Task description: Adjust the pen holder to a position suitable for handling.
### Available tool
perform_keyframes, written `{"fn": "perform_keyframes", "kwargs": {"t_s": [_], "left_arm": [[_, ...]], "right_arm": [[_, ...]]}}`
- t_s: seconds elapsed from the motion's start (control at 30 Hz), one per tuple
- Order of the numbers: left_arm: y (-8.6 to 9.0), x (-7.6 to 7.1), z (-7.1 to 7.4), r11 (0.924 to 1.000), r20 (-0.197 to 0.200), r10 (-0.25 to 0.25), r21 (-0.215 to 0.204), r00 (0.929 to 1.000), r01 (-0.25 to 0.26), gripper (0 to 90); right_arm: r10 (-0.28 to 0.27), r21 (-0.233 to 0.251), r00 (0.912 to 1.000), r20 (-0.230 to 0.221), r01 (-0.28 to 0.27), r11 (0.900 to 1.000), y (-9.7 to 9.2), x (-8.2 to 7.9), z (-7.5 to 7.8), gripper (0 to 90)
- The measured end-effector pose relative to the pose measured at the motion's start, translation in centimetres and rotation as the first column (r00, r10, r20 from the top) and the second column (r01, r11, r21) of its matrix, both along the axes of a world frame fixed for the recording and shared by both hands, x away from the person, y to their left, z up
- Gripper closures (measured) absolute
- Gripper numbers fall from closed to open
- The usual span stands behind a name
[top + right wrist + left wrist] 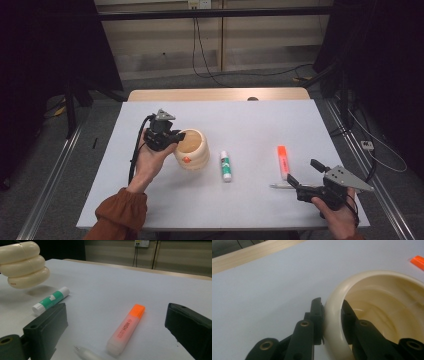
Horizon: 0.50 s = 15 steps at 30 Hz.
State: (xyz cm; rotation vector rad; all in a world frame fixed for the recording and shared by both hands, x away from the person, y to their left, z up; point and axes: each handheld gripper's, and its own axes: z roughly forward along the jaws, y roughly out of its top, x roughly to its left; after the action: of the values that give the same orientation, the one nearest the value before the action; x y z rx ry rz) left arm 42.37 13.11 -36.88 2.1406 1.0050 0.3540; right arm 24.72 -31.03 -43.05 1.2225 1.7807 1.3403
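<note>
A cream ribbed cup (192, 148) sits at the table's middle left. My left gripper (176, 136) is shut on its near-left rim, one jaw outside and one inside the wall (331, 307). In the right gripper view the cup (23, 263) hangs a little above the table, tilted, with its shadow beneath it. At the front right my right gripper (304, 172) stands open and holds nothing, its jaws wide apart (117, 312). An orange highlighter (283, 161) (126, 330) lies just ahead of it.
A green and white glue stick (226, 165) (51, 300) lies right of the cup. A pale pen (281, 186) (87, 353) rests beside the right gripper's near jaw. The white table (250, 120) has a wooden strip (215, 94) along its far edge.
</note>
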Motion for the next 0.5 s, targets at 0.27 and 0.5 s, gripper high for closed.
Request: {"fn": "perform_keyframes", "kwargs": {"t_s": [0.27, 0.5], "left_arm": [[-0.3, -0.6, -1.1, 0.9998, -0.045, 0.002, 0.02, 0.999, -0.001, 77.3], [0.2, -0.8, -1.9, 0.9995, -0.064, 0.013, 0.028, 0.9979, -0.011, 77.1]], "right_arm": [[0.0, -0.001, 1.0, 0.0, 0.0, 1.0, 0.0, 0.0, 0.0, 3.9], [0.001, -0.002, 1.0, 0.003, -0.001, 1.0, 0.0, 0.0, 0.0, 3.9]]}}
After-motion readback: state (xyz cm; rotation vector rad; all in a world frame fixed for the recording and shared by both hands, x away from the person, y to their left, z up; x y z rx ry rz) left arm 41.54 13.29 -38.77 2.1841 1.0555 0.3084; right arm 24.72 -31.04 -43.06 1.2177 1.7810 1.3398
